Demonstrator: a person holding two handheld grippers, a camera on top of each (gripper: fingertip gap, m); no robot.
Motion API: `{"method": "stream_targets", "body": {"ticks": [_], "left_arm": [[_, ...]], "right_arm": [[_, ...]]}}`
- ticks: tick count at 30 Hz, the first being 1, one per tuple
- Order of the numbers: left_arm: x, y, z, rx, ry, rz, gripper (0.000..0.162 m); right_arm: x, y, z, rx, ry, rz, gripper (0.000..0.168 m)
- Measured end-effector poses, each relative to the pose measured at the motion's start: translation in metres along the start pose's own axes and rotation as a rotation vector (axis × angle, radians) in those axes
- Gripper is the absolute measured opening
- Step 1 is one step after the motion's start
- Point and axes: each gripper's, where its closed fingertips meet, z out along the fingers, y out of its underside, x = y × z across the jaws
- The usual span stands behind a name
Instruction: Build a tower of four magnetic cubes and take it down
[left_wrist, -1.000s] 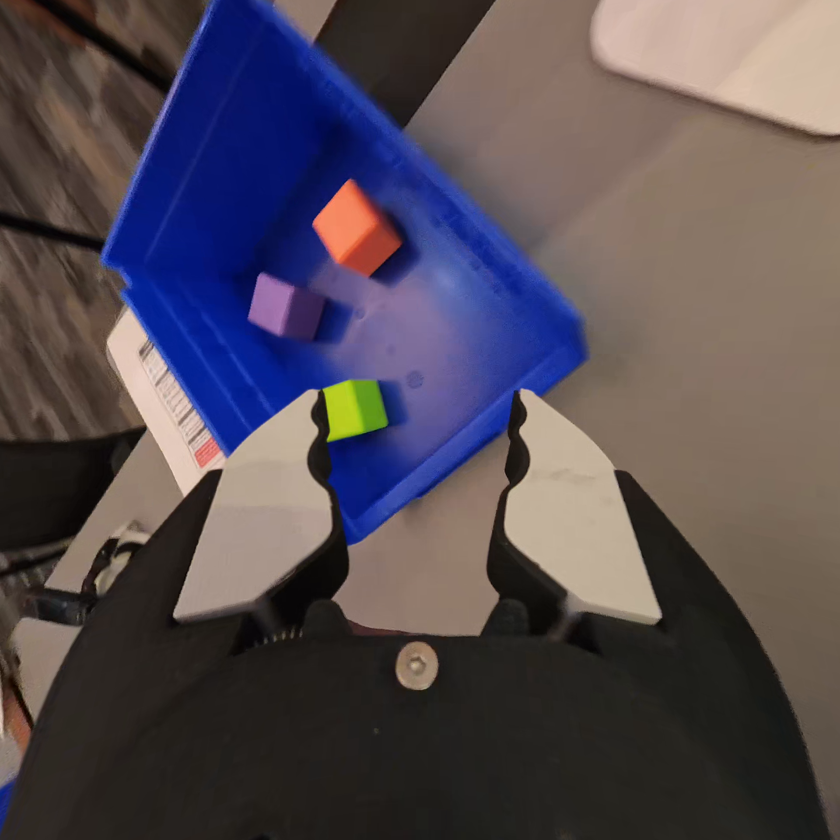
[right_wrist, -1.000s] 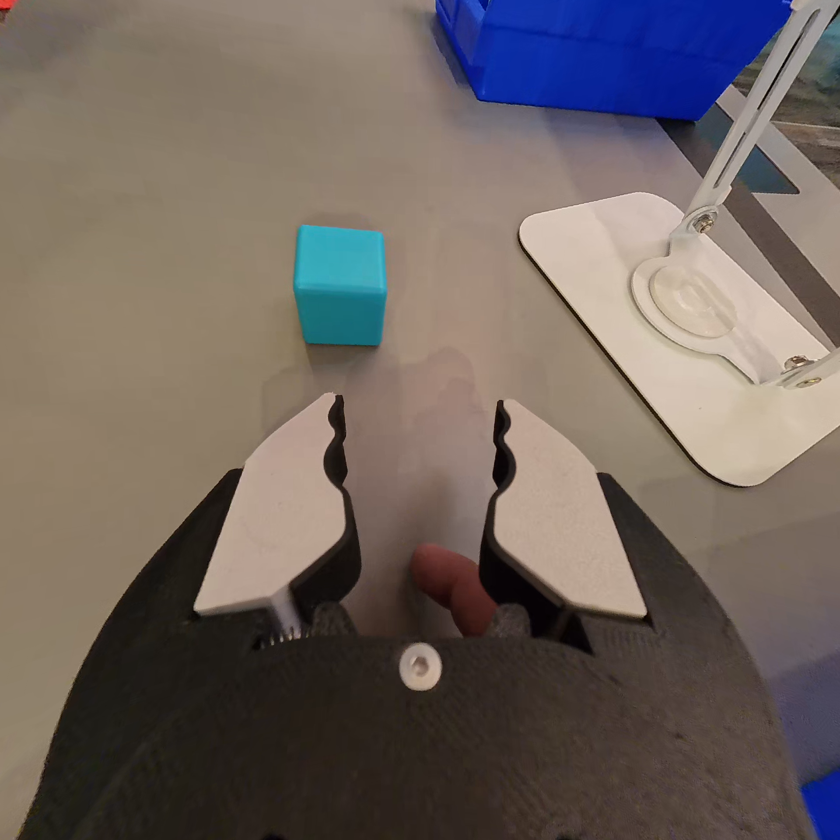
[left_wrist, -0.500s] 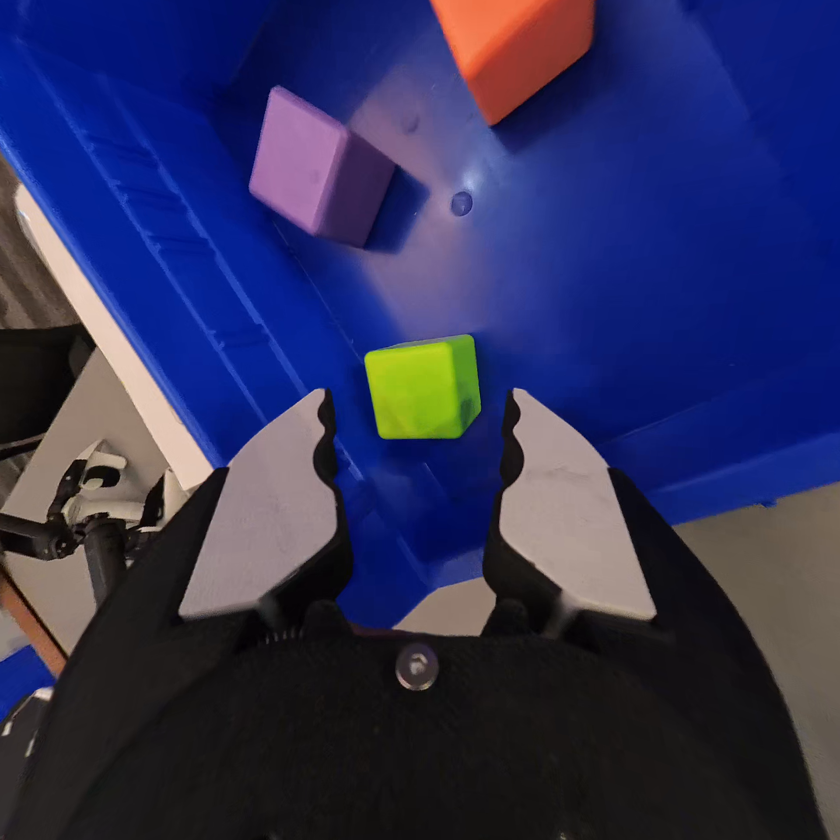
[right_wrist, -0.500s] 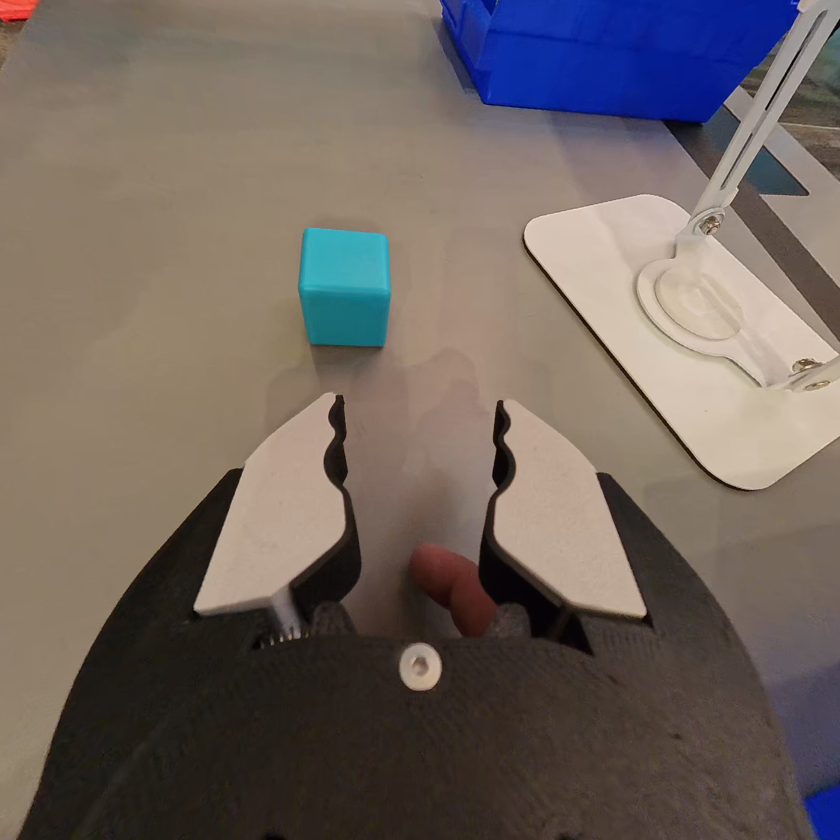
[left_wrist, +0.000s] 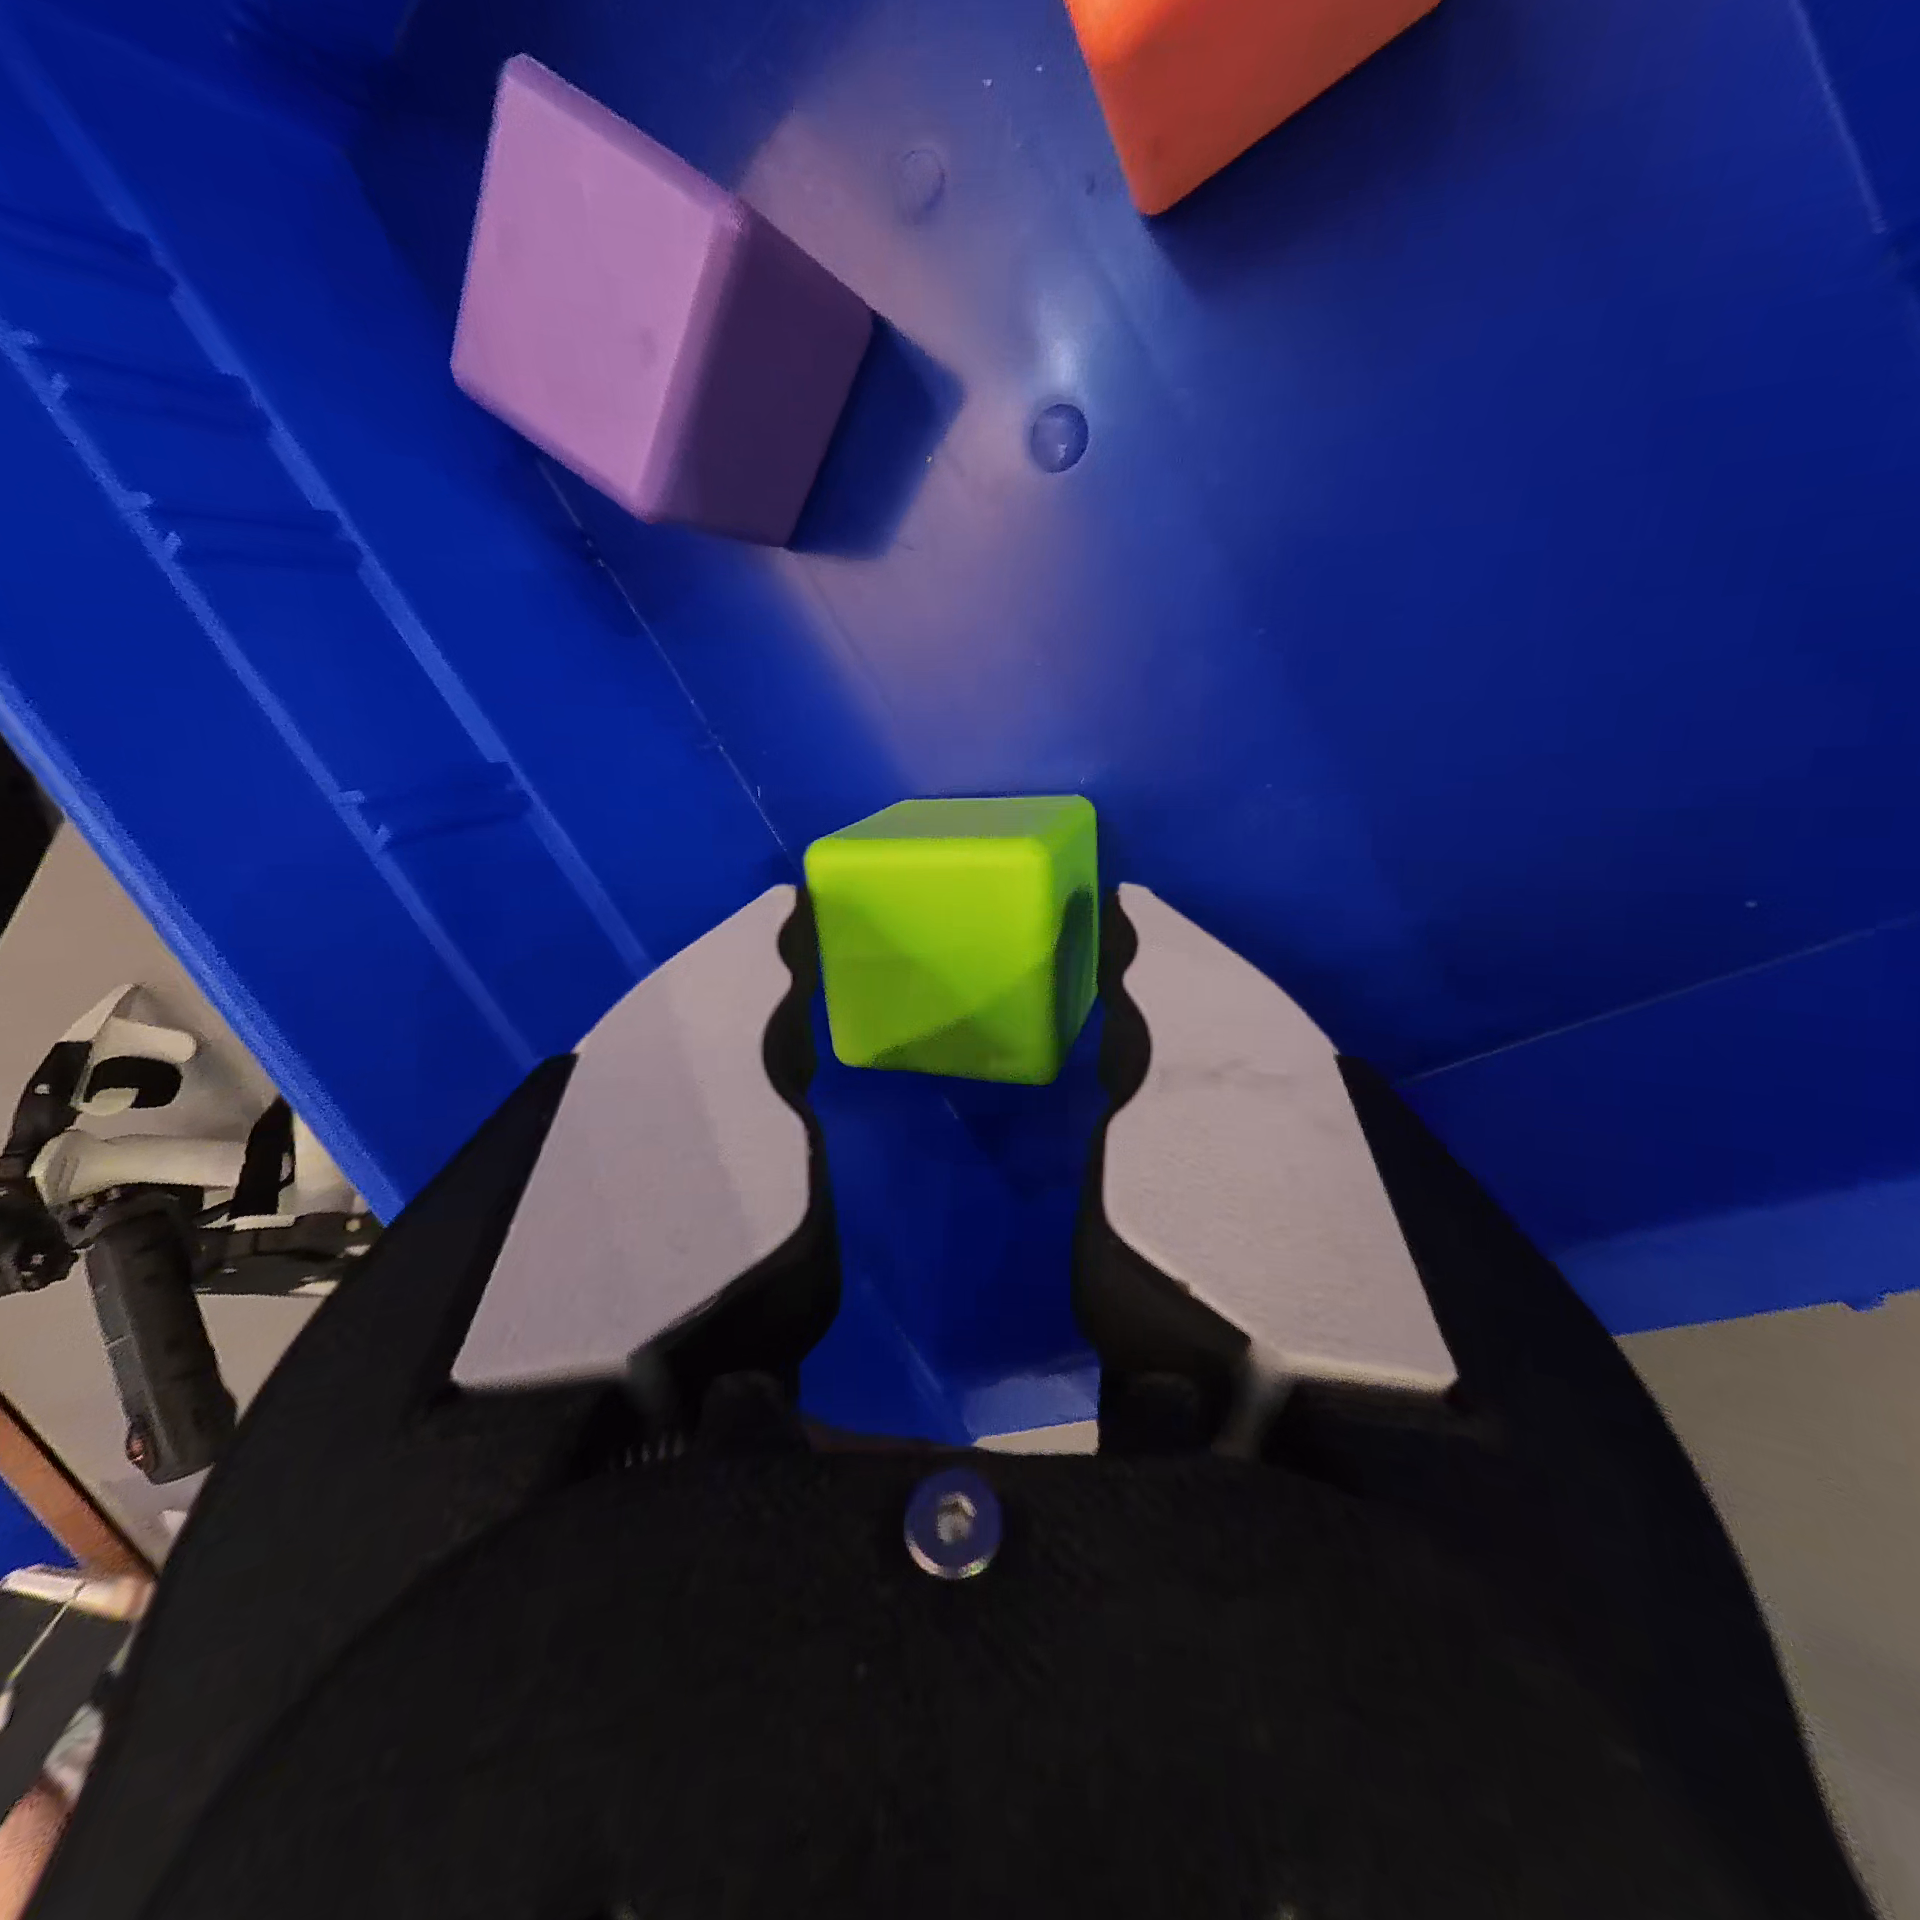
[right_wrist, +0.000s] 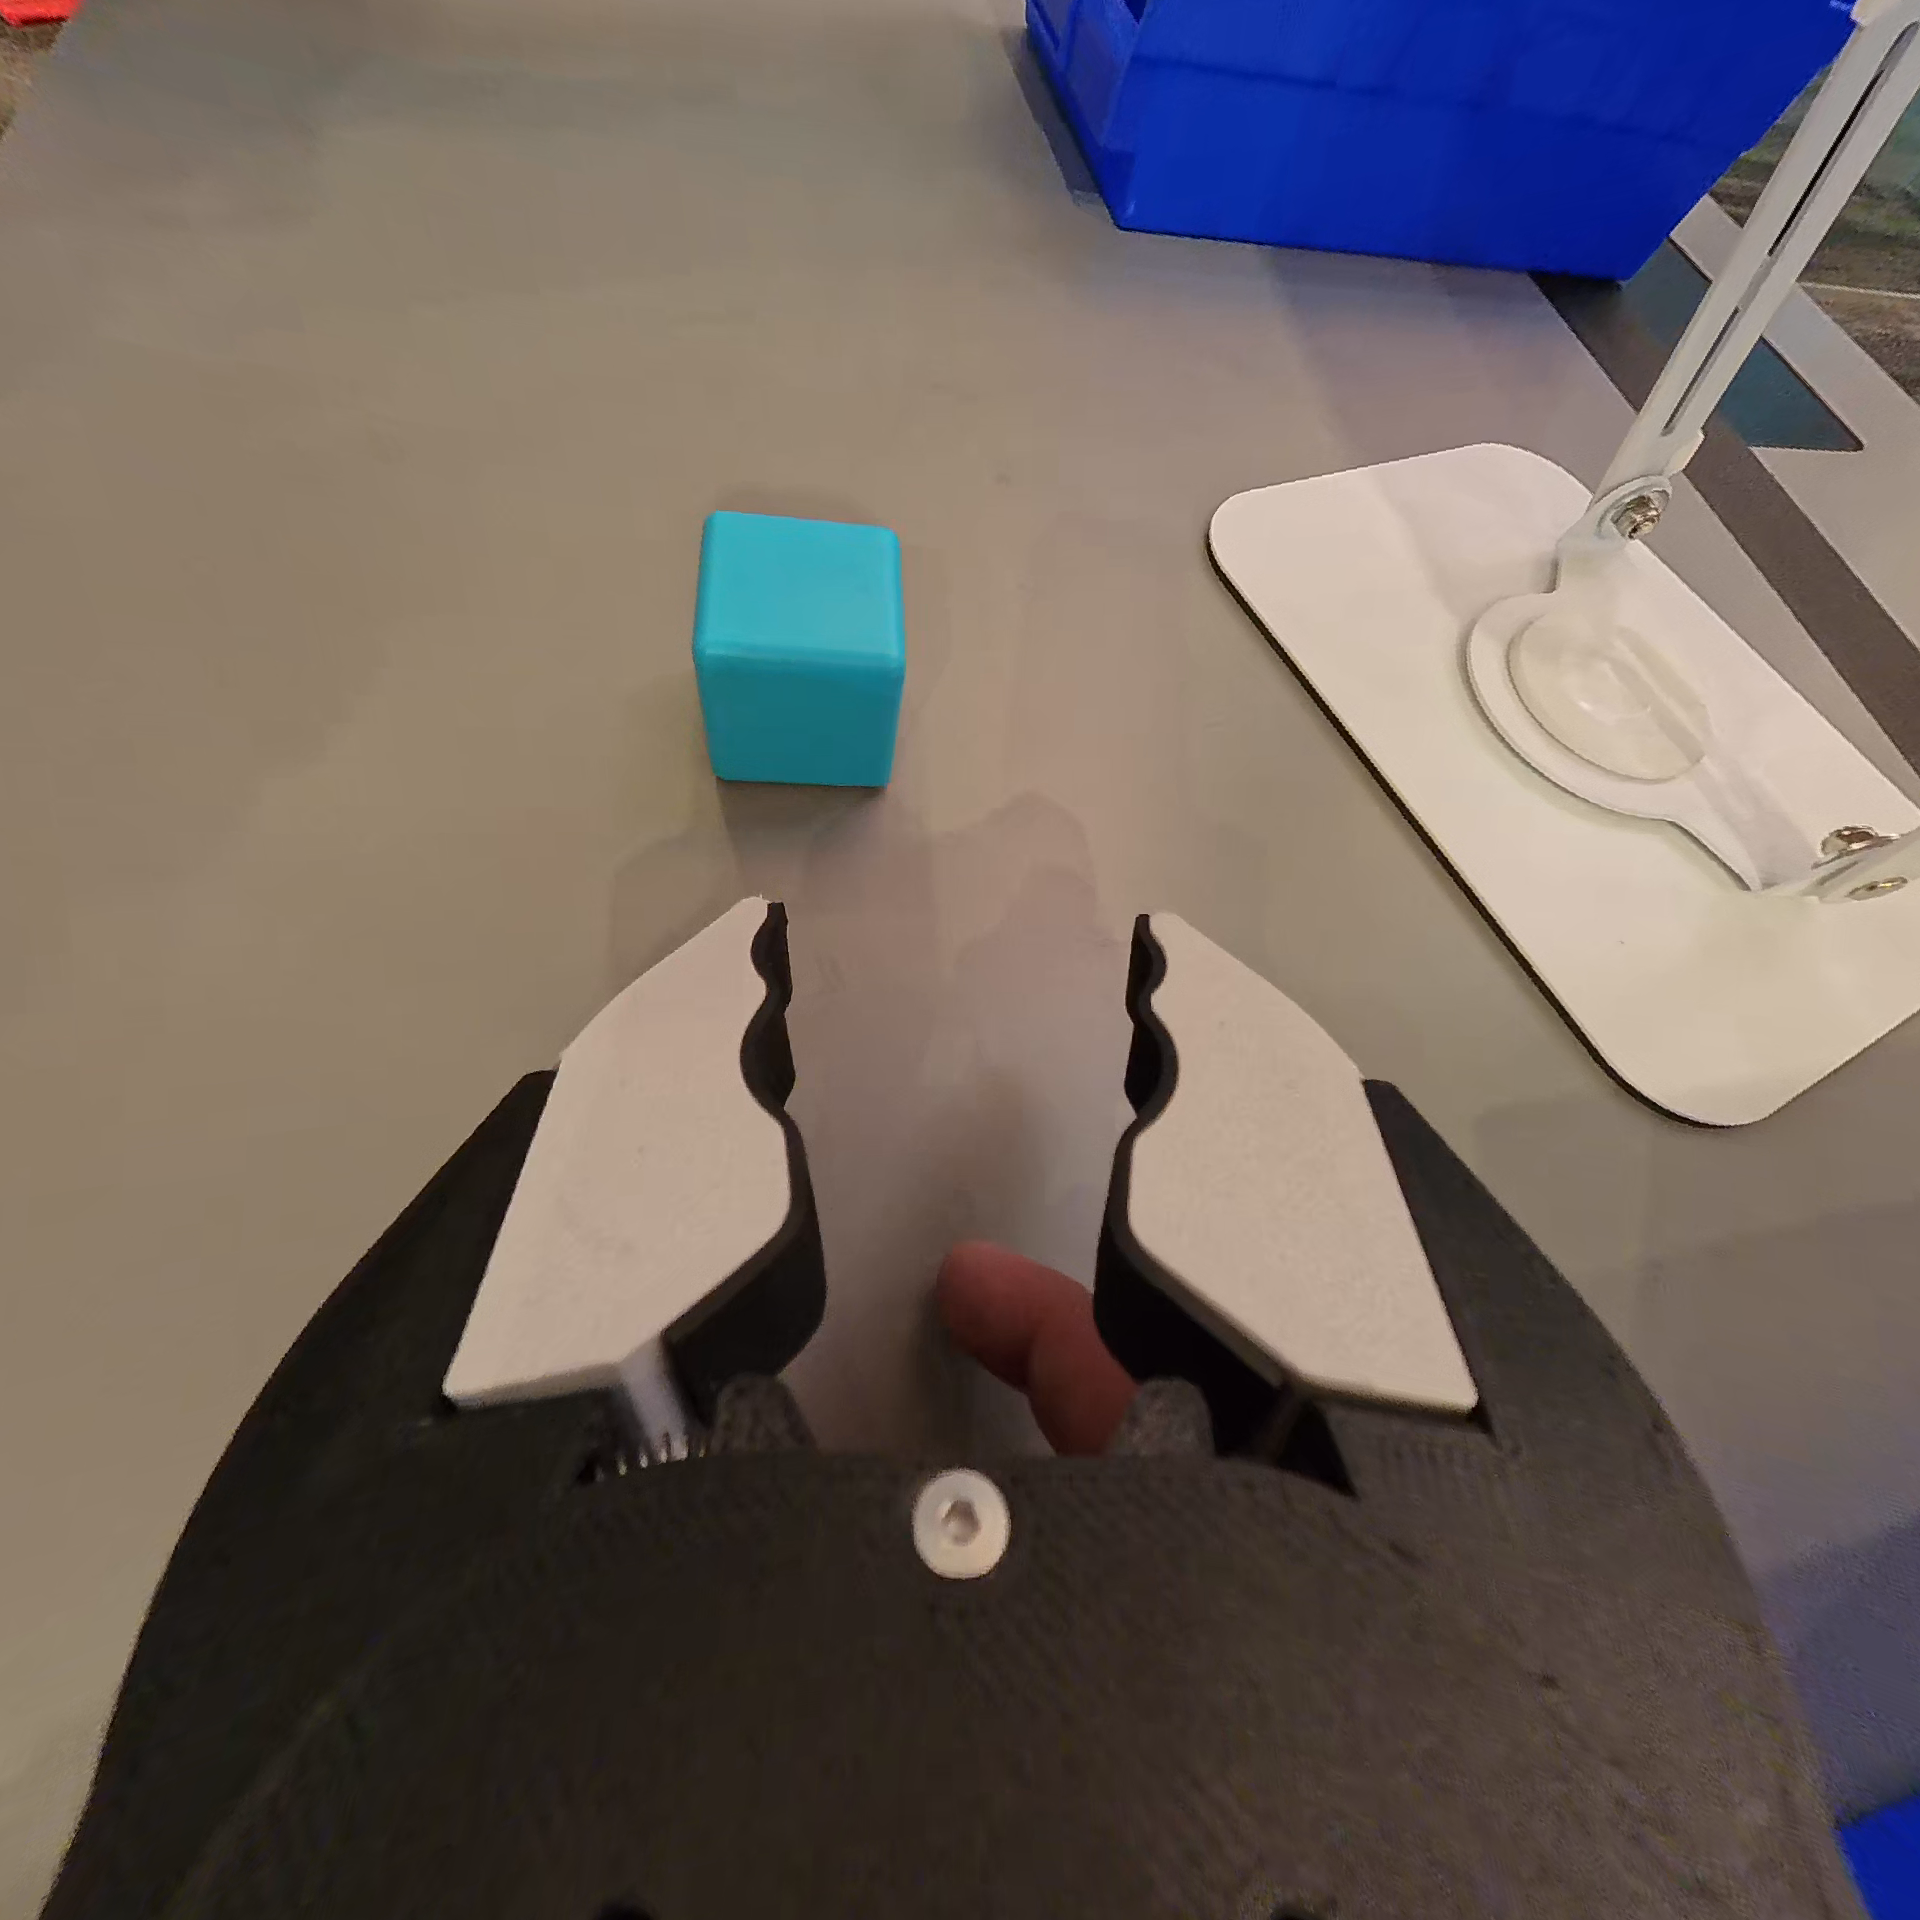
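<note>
The left claw (left_wrist: 951, 914) reaches into the blue bin (left_wrist: 1455, 675), its fingertips on either side of the green cube (left_wrist: 951, 935), seemingly touching it. A purple cube (left_wrist: 644, 301) and an orange cube (left_wrist: 1216, 83) lie farther back

Grey table (right_wrist: 416, 416) carries a teal cube (right_wrist: 798, 649), a white stand base (right_wrist: 1538, 769) to its right, blue bin (right_wrist: 1434, 125) at far edge.

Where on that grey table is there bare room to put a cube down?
Bare grey table lies left of the teal cube, and between it and the white stand base. The blue bin is crowded with cubes.
</note>
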Motion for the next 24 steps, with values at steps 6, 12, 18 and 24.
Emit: {"method": "stream_targets", "body": {"ticks": [6, 12, 18, 24], "left_arm": [[0.001, -0.001, -0.001, 0.041, 0.01, 0.024, 0.048], [0.008, -0.004, -0.01, 0.069, 0.001, 0.082, 0.047], [0.022, -0.017, -0.054, 0.154, 0.005, 0.135, 0.047], [0.046, -0.029, -0.114, 0.197, 0.004, 0.246, 0.047]], "right_arm": [[0.0, 0.0, 0.0, -0.002, -0.001, -0.004, 0.063], [0.0, 0.0, 0.0, -0.002, -0.001, -0.005, 0.063], [-0.001, 0.0, 0.0, -0.004, -0.001, -0.007, 0.063], [-0.001, 0.0, 0.001, -0.004, -0.001, -0.008, 0.063]]}}
